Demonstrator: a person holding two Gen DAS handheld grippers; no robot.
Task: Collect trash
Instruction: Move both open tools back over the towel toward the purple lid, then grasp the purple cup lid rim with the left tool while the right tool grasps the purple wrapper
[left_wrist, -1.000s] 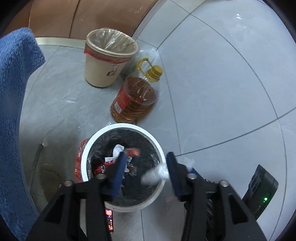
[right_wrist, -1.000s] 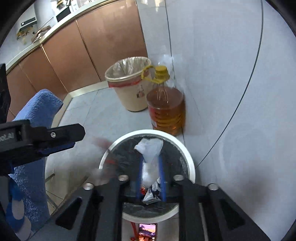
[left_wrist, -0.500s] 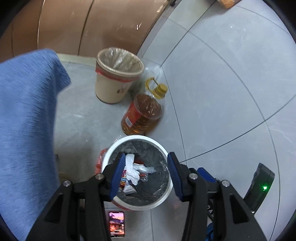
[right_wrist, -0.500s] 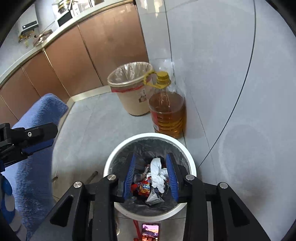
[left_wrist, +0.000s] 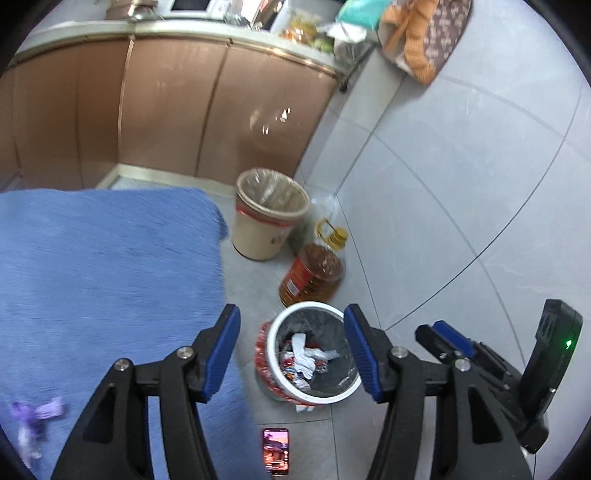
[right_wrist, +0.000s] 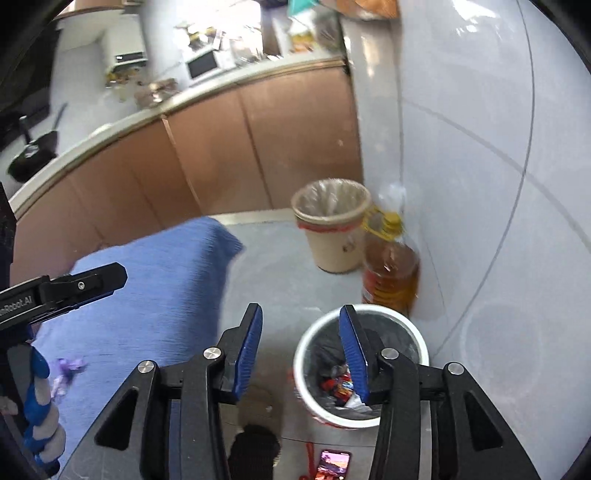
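Left wrist view, hidden: the blue cloth fills the 9 o'clock side and covers whatever it lies on; a purple scrap on it at 8 o'clock is too blurred to name.
Left wrist view, cut off: the right gripper enters at 4 o'clock, seen side-on, so its gap cannot be read from here.
Left wrist view, trash: crumpled white paper and wrappers lie inside the white-rimmed waste bin on the floor at 6 o'clock.
Left wrist view, jaws: the left gripper stands fairly wide and is opening, nothing between the pads; the bin shows far below through the gap.
Left wrist view, beyond: oil bottle just past the bin toward 12 o'clock, then a beige lined bin; a lit phone on the floor at 6 o'clock.

Right wrist view, hidden: the right finger covers part of the waste bin, whose contents are partly visible at 5 o'clock.
Right wrist view, jaws: moderately apart and opening, empty.
Right wrist view, cut off: the left gripper shows only as a black arm at 9 o'clock.
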